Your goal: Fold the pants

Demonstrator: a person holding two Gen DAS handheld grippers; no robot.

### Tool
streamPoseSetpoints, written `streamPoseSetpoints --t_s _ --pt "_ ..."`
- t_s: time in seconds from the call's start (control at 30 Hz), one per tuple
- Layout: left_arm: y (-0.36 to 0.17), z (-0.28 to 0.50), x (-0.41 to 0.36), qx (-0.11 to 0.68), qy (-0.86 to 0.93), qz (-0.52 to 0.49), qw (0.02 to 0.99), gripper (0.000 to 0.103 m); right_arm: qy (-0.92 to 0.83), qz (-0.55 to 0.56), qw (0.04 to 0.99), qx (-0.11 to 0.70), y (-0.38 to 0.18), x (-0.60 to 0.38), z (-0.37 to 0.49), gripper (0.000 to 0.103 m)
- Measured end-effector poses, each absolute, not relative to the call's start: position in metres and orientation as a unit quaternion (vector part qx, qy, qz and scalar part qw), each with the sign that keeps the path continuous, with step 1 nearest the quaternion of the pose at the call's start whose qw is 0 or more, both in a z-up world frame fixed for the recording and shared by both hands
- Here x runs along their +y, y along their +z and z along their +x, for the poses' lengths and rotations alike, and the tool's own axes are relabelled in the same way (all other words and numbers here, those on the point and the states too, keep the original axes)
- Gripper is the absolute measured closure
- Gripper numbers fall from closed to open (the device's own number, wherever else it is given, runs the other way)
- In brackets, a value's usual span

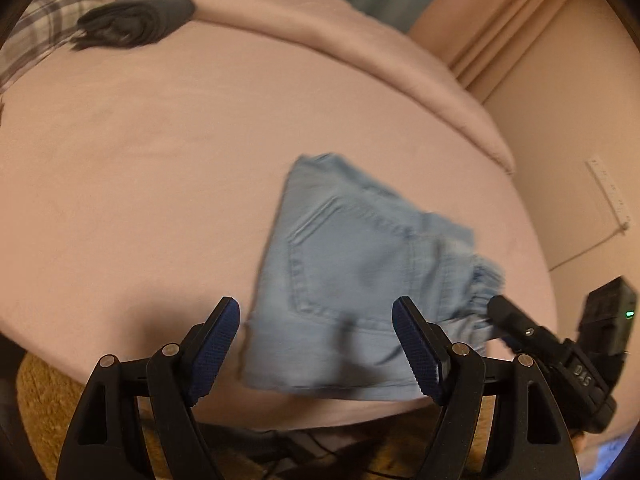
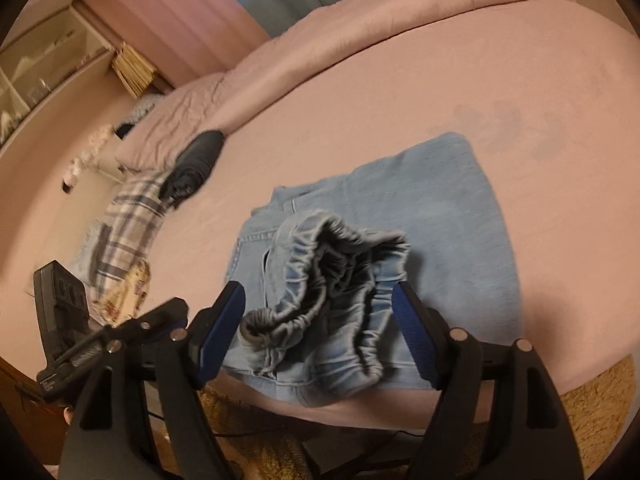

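Between my right gripper's (image 2: 318, 334) wide-open, empty fingers bunches the elastic waistband (image 2: 320, 280) of the folded pants (image 1: 352, 264) on the bed (image 1: 140, 160). Left gripper (image 1: 316, 340) equally spread, holding nothing. Soft, limp denim; I'd pinch the layered edges.

I counted one pair of light-blue pants (image 2: 420, 216) near the bed's (image 1: 160, 140) front edge, one dark folded garment (image 1: 136, 20) toward its far left corner, one plaid cloth (image 2: 132, 208) at the left edge, and two grippers, left (image 1: 316, 344) and right (image 2: 320, 340).
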State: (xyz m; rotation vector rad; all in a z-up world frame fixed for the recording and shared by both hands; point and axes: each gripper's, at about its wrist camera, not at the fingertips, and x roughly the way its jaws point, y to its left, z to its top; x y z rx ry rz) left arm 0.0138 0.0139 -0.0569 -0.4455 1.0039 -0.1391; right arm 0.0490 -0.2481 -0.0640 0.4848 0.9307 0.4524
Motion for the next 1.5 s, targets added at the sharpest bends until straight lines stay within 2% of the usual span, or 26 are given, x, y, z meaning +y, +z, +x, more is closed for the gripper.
streamPoseSetpoints --t_s 0.07,0.13,0.17,0.2,0.33,0.37,0.47,0.57,0.73,0.83,0.93,1.1,1.2,1.3,1.5 --pt "-0.068 0.014 0.016 0.485 -0.062 -0.210 0.847 0.025 0.207 0.195 0.852 0.440 -0.066 -0.237 0.049 0.028" --pt "-0.076 0.016 0.017 0.494 -0.052 -0.207 0.843 0.025 0.186 0.165 0.859 0.448 -0.072 -0.232 0.051 0.035" --pt "-0.080 0.016 0.018 0.497 -0.050 -0.206 0.842 0.025 0.172 0.154 0.860 0.456 -0.078 -0.231 0.051 0.050" --pt "-0.082 0.016 0.019 0.501 -0.048 -0.204 0.840 0.025 0.163 0.146 0.860 0.462 -0.084 -0.232 0.051 0.057" --pt "-0.091 0.018 0.022 0.511 -0.041 -0.200 0.835 0.025 0.184 0.147 0.853 0.465 -0.097 -0.241 0.042 0.059" --pt "-0.093 0.018 0.023 0.513 -0.039 -0.202 0.834 0.025 0.185 0.149 0.852 0.466 -0.098 -0.244 0.040 0.059" --pt "-0.095 0.016 0.025 0.514 -0.041 -0.207 0.831 0.025 0.175 0.164 0.849 0.472 -0.096 -0.249 0.038 0.047" --pt "-0.094 0.014 0.024 0.509 -0.045 -0.199 0.836 0.025 0.167 0.150 0.851 0.475 -0.092 -0.249 0.040 0.041" --pt "-0.096 0.012 0.026 0.506 -0.049 -0.195 0.839 0.025 0.162 0.155 0.848 0.480 -0.092 -0.250 0.045 0.038" --pt "-0.095 0.013 0.024 0.504 -0.050 -0.194 0.840 0.025 0.185 0.166 0.841 0.481 -0.097 -0.248 0.053 0.030" --pt "-0.093 0.015 0.020 0.502 -0.055 -0.197 0.840 0.025 0.202 0.203 0.829 0.480 -0.105 -0.248 0.066 0.030" --pt "-0.084 0.013 0.019 0.493 -0.072 -0.206 0.842 0.025 0.219 0.195 0.834 0.467 -0.102 -0.243 0.067 0.055" --pt "-0.072 0.009 0.024 0.478 -0.077 -0.223 0.846 0.025 0.216 0.199 0.842 0.452 -0.092 -0.245 0.063 0.066" --pt "-0.054 0.006 0.031 0.455 -0.085 -0.237 0.854 0.025 0.220 0.211 0.857 0.414 -0.066 -0.250 0.056 0.075" --pt "-0.036 0.013 0.028 0.432 -0.086 -0.224 0.869 0.025 0.183 0.214 0.895 0.347 -0.020 -0.284 0.053 0.081"
